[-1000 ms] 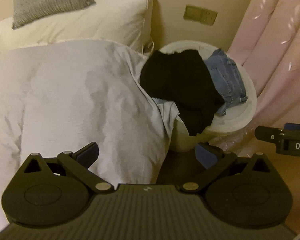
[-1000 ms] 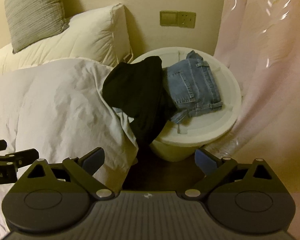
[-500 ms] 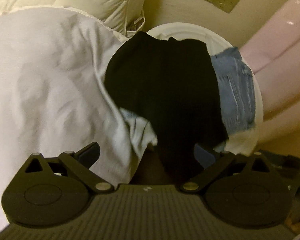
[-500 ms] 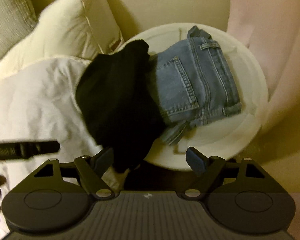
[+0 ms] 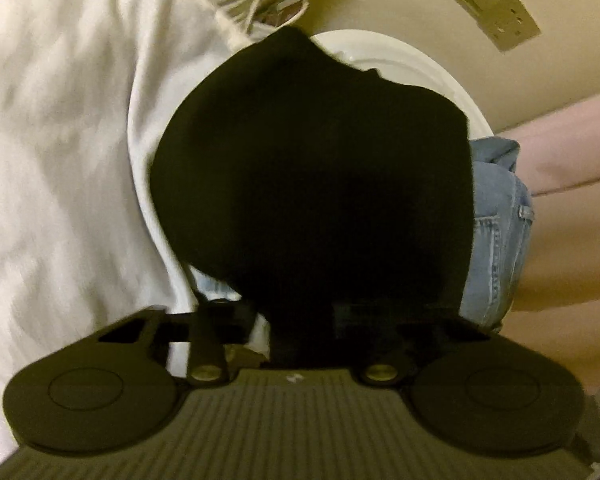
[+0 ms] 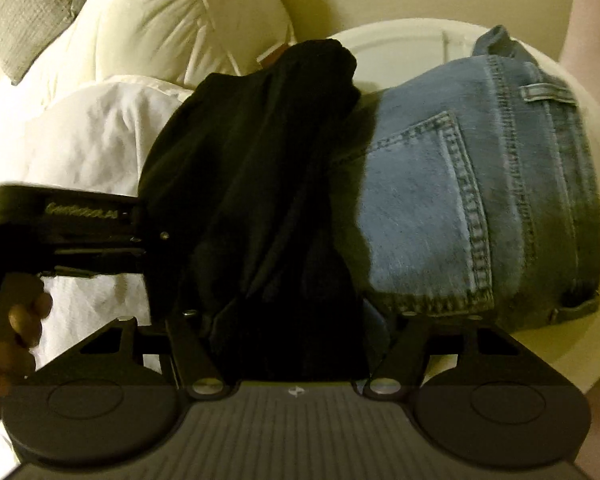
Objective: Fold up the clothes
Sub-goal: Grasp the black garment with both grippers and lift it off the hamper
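Both grippers are down on the black knit garment [image 6: 260,184], which lies draped over the round white plastic tub [image 6: 412,44] beside the bed, partly covering the folded blue denim jeans [image 6: 472,184] at its three o'clock side. This looks like the pick-up that opens the fold, so the grip itself is what matters.

In the left wrist view the left gripper [image 5: 300,320] has its fingers closing, with the lower hem of the black cloth between them. The fabric hides the tips, so whether the pads already press on it cannot be told. In the right wrist view the right gripper [image 6: 292,336] is likewise closing around a thick bunch of the same garment at six o'clock. Its pads are buried in dark cloth, so its hold also cannot be confirmed.

To do this well:
- Take only the black layer. The denim edge lies just beside the right gripper's fingers at about four o'clock and could probably be caught along with it.
- Keep the left gripper clear of the white rumpled duvet [image 5: 60,160], which touches the garment at nine o'clock.
- Clamp fully before lifting, then raise both hands together so the cloth hangs evenly.
- Grip two separate edge points; they seem close together now, which may leave the garment bunched.
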